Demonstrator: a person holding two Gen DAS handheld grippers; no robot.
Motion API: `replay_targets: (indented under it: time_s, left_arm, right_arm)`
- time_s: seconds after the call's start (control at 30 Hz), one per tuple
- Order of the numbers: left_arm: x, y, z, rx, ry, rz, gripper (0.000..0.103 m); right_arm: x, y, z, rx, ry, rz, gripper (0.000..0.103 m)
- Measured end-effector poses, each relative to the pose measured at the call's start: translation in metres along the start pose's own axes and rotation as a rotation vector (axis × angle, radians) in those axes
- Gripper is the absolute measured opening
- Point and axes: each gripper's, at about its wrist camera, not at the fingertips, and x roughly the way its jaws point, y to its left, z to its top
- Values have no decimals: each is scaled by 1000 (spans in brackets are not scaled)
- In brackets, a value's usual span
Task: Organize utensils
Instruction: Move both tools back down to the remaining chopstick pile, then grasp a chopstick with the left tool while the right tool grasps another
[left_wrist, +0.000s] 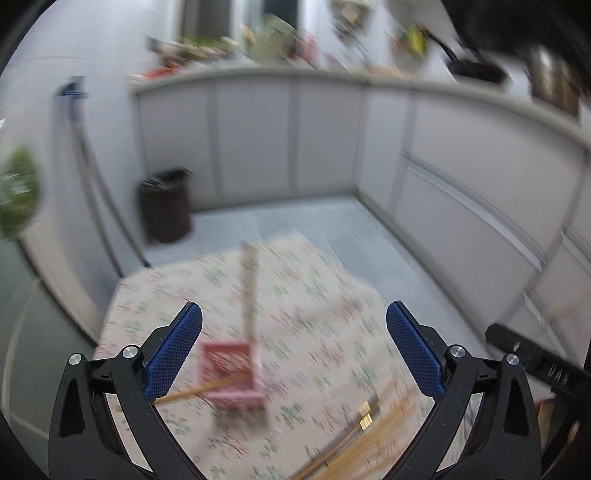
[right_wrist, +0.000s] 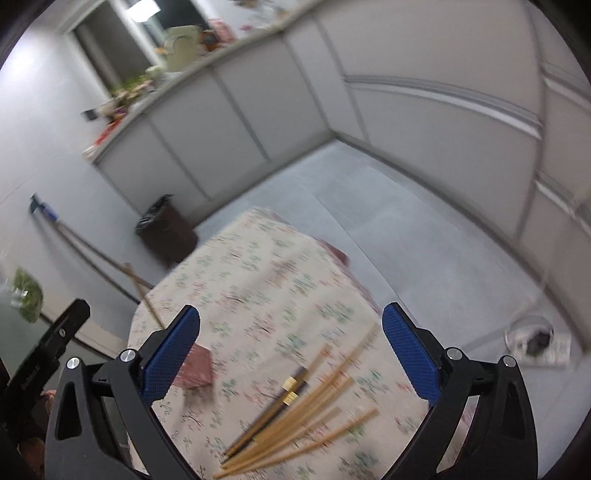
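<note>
Lying loose on the floral tablecloth (right_wrist: 258, 280), a fan of pale bamboo chopsticks (right_wrist: 314, 417) spreads between the fingers of your right gripper (right_wrist: 291, 354), with 2 darker chopsticks (right_wrist: 280, 402) banded in gold resting across the bundle's left side. Your right gripper's jaws stand spread wide above them, blue pads clear of the sticks and holding nothing. Just left of the bundle sits a pink square holder (right_wrist: 197, 367), partly hidden behind the left blue pad in the right wrist view. From your left gripper (left_wrist: 293, 349), the same pink square holder (left_wrist: 232, 373) appears between the fingers, nearer the left one, with 1 chopstick (left_wrist: 199, 391) lying across its lower edge and a pale stick (left_wrist: 249, 291) rising from it, blurred. The chopstick bundle (left_wrist: 369, 435) shows at the lower right of that view. Your left gripper's jaws are likewise fully parted and empty, hovering over the cloth. Beyond the covered table, a dark waste bin (right_wrist: 168, 229) stands on the grey floor near grey cabinet panels (left_wrist: 288, 140), and long-handled tools (right_wrist: 85, 247) lean against the wall. Both views are smeared by motion blur.
</note>
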Motion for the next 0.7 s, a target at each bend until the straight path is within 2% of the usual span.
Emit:
replay_targets:
  time_s: [0.1, 0.17, 0.2, 0.33, 0.37, 0.4, 0.47, 0.63, 0.7]
  left_arm:
    - [36, -35, -13, 96, 150, -79, 96]
    - [57, -53, -23, 127, 232, -126, 96]
    - [73, -64, -29, 142, 300, -156, 96]
    - [119, -89, -50, 165, 460, -217, 94]
    - [133, -97, -56, 178, 503, -236, 89]
    - [142, -102, -60, 192, 530, -246, 79]
    - [161, -113, -68, 226, 587, -260, 65]
    - [202, -128, -84, 269, 663, -259, 52]
    - [216, -133, -90, 289, 682, -258, 40]
  right_arm:
    - [5, -50, -11, 167, 82, -24, 96]
    - [8, -78, -19, 304, 132, -12, 96]
    - [10, -87, -23, 358, 150, 2, 96]
    - [21, -99, -31, 428, 220, 28, 96]
    - [23, -100, -32, 438, 229, 33, 96]
    - [24, -101, -34, 444, 236, 36, 96]
    - [30, -103, -37, 463, 261, 43, 96]
    - [40, -118, -41, 537, 309, 46, 96]
    - [44, -122, -41, 556, 321, 43, 96]
